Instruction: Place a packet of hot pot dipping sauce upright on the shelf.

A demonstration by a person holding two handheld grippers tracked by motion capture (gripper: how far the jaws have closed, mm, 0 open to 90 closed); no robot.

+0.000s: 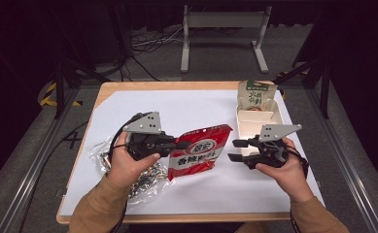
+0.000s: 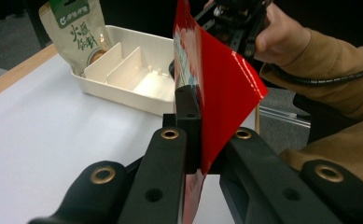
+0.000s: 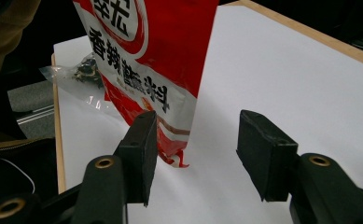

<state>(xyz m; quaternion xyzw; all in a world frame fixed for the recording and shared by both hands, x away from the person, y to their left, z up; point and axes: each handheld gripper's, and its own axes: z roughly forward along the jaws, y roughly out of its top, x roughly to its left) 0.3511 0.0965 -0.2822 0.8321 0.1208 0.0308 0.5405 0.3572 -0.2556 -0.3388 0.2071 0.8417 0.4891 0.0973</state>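
A red seasoning packet (image 1: 201, 150) with white and black print is held above the white sheet by its left edge. My left gripper (image 1: 181, 144) is shut on that edge; in the left gripper view the packet (image 2: 226, 79) rises edge-on from the closed jaws of this gripper (image 2: 198, 135). My right gripper (image 1: 233, 150) is open, just right of the packet. In the right gripper view the packet's lower corner (image 3: 142, 46) hangs by the left fingertip (image 3: 139, 149) of the right gripper (image 3: 200, 149), with nothing pressed between the pads.
A white divided tray (image 1: 254, 124) sits at the right; a green-and-beige pouch (image 1: 257, 95) stands at its far end. A clear bag of dark pieces (image 1: 143, 177) lies under my left forearm. A white sheet (image 1: 177, 107) covers the wooden table.
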